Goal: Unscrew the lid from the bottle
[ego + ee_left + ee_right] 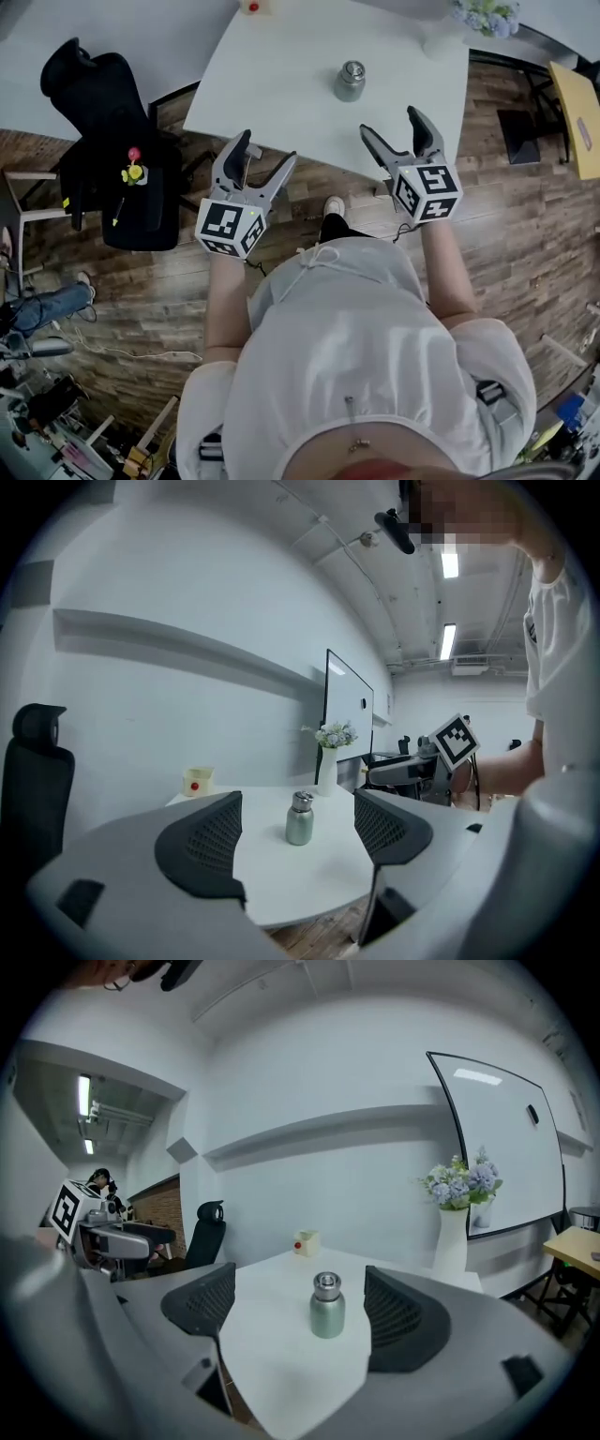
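A small grey-green metal bottle [350, 82] with a silver screw lid stands upright on the white table [281, 103]; it also shows as the bottle [299, 819] and the bottle [327, 1307] in the two gripper views. My left gripper [265, 156] hovers open at the table's near edge, short of the bottle and to its left. My right gripper [394, 129] is open too, just over the near edge, to the bottle's right. Nothing sits between either pair of jaws. In each gripper view the bottle stands well beyond the open jaws.
A black office chair [112, 150] stands left of the table. A white vase of flowers [469, 23] is at the table's far right corner, a small yellow box with a red dot [253, 6] at its far left. A yellow-topped table [577, 103] stands to the right. Wood floor below.
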Tool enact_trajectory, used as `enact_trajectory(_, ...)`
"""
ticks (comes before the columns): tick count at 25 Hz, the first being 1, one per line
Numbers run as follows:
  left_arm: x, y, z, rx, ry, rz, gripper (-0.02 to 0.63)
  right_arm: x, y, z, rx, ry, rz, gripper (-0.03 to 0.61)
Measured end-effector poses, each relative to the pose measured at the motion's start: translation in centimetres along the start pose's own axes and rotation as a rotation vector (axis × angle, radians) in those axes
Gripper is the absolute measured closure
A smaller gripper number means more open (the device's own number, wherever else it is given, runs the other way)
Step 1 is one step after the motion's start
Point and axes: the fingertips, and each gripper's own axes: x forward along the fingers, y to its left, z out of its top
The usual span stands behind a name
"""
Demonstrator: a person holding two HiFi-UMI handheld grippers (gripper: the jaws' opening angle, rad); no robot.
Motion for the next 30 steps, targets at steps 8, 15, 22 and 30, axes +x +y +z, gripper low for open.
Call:
enact_trajectory(8,11.6,2.5,-1.7,0.026,0.078,-0.137,0.241,7.5,-4.8,-0.7,0.0,0.106,0.012,0.149)
enact_trajectory(15,18.1,2.1,-5.5,0.065,0.165,-0.332,0.241,10.7,-6.1,-2.5,-0.006,0.221,0.035,0.149)
enact_trajectory(22,23.2,1.5,-8.1,0.151,0.249,-0.586,0.241,14.1,-5.9,-3.0,-0.024,0.356,0.071,0.157)
enact_trajectory(30,27.2,0.1,-11.5,0.197,0.369,-0.83,0.241,16.1,-5.0,-4.8,-0.051,0.557,0.117,0.181)
